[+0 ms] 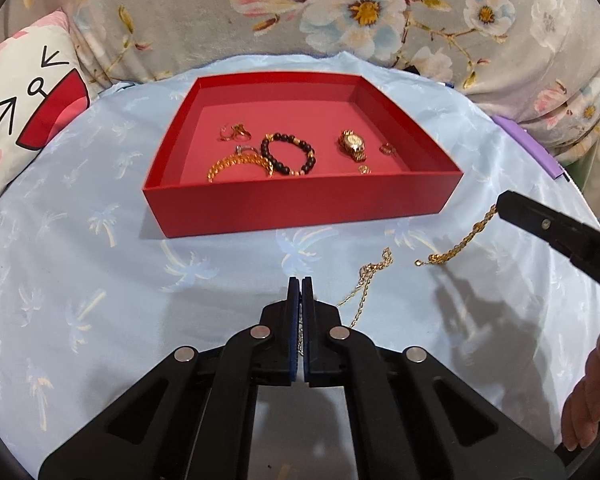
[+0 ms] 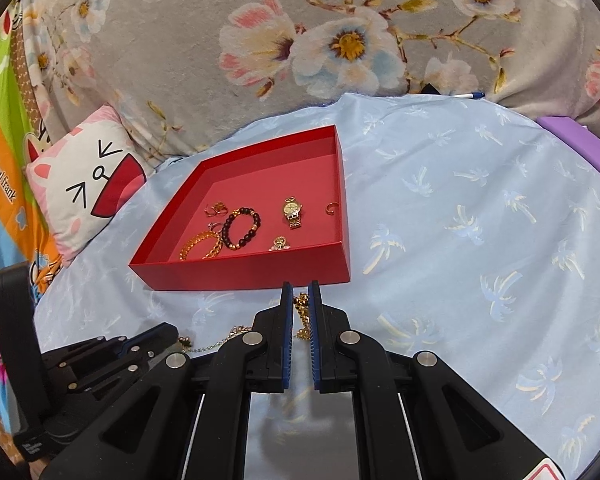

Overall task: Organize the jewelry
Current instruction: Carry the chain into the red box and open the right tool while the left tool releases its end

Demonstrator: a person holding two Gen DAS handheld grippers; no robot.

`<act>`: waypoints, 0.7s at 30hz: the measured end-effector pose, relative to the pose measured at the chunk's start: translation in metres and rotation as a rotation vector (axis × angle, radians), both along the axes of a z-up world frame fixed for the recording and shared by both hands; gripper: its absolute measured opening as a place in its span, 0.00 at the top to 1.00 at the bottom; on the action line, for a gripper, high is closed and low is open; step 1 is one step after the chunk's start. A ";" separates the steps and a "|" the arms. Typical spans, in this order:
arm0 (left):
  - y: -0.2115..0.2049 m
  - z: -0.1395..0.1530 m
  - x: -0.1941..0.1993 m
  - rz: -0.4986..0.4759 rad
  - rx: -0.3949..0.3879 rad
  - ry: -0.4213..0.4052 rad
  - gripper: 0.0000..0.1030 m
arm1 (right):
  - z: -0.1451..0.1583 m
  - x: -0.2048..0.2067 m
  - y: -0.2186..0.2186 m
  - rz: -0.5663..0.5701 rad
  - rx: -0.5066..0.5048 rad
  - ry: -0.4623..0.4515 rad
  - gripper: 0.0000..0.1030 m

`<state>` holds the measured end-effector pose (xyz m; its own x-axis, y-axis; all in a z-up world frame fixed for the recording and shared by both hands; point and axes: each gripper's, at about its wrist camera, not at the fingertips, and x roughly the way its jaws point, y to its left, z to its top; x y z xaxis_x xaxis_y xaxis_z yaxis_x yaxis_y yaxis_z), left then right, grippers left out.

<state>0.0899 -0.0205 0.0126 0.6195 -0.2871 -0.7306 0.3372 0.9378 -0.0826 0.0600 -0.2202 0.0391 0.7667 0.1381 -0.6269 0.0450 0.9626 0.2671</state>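
Grippers (image 1: 300,280) (image 2: 300,286) each pinch 1 gold chain (image 1: 456,240).

A pale blue cloth (image 2: 480,216) printed with palm trees covers the surface, and a grey floral blanket (image 2: 340,20) rises behind it. A cat-face cushion (image 2: 80,184) leans at the cloth's left edge, beside a bright orange and green printed fabric (image 2: 4,168). A purple object (image 2: 580,140) and a pen (image 2: 470,95) lie at the far right edge.
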 end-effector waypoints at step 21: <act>0.025 0.107 0.010 0.003 -0.056 -0.163 1.00 | 0.063 0.001 0.019 0.066 -0.063 -0.109 0.94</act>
